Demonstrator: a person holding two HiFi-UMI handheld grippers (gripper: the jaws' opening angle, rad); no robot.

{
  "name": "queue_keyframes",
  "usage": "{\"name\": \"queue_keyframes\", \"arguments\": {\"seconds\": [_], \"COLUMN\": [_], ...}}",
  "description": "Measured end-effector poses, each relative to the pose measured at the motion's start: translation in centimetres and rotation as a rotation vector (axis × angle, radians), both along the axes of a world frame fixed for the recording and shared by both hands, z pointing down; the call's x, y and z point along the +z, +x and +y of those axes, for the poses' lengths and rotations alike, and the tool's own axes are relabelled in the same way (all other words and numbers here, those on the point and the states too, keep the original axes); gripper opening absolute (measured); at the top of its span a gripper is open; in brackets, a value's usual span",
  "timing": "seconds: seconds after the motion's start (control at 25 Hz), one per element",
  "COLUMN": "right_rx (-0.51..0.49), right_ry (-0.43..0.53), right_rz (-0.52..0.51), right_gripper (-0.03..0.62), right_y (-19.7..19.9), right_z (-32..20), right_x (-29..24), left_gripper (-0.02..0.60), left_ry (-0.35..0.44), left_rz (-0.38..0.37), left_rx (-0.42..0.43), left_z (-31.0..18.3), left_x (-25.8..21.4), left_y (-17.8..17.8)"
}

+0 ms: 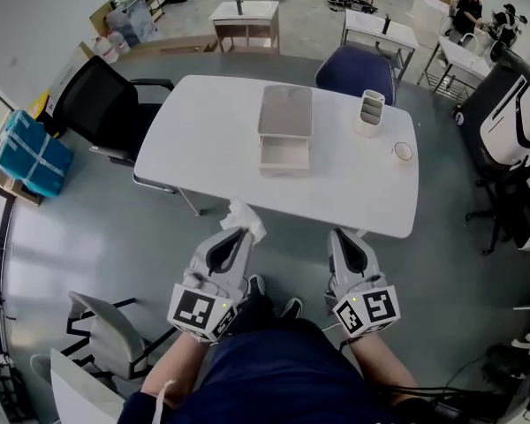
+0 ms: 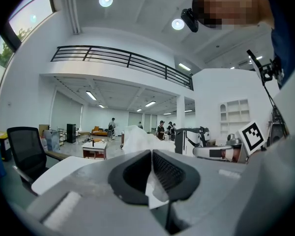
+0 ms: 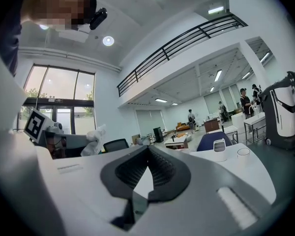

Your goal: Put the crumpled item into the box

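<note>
A crumpled white paper (image 1: pixel 245 219) sticks out of my left gripper (image 1: pixel 236 231), which is shut on it just short of the table's near edge. In the left gripper view the paper (image 2: pixel 139 137) bulges above the jaws of the left gripper (image 2: pixel 151 155), and a strip of it hangs pinched between them. The grey box (image 1: pixel 285 111) stands in the middle of the white table (image 1: pixel 203 157) with its white drawer (image 1: pixel 283 156) pulled out towards me. My right gripper (image 1: pixel 340 234) hovers at the near edge, shut and empty; in its own view the right gripper (image 3: pixel 147 149) has its jaws meeting.
A white organiser (image 1: pixel 368 113) and a small round cup (image 1: pixel 404 151) stand at the table's right. A black chair (image 1: pixel 102 104) is at the left, a blue chair (image 1: pixel 358 69) behind, a grey chair (image 1: pixel 106 325) beside me. People work at far desks.
</note>
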State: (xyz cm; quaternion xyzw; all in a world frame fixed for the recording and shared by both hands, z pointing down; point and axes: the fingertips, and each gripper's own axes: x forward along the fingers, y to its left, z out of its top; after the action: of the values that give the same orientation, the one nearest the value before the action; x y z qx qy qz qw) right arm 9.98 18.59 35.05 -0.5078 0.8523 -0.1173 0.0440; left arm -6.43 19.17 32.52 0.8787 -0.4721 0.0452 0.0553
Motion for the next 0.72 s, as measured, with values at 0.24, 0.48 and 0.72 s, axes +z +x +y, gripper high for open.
{"name": "queue_keyframes", "arguments": {"seconds": [0.24, 0.48, 0.72], "right_rx": [0.024, 0.067, 0.104], "right_ry": [-0.014, -0.018, -0.002], "right_rz": [0.020, 0.057, 0.087], "right_gripper": [0.002, 0.002, 0.002], "right_y": [0.2, 0.0, -1.0], "right_z": [-2.2, -5.5, -10.0], "right_x": [1.2, 1.1, 0.7], "left_gripper": [0.014, 0.014, 0.015], "left_ry": [-0.012, 0.003, 0.016], "left_rz": [-0.003, 0.036, 0.066], "left_rx": [-0.024, -0.039, -0.019], "left_z": [-3.0, -8.0, -13.4], "left_x": [1.5, 1.0, 0.6], "left_y": [-1.7, -3.7, -4.9]}}
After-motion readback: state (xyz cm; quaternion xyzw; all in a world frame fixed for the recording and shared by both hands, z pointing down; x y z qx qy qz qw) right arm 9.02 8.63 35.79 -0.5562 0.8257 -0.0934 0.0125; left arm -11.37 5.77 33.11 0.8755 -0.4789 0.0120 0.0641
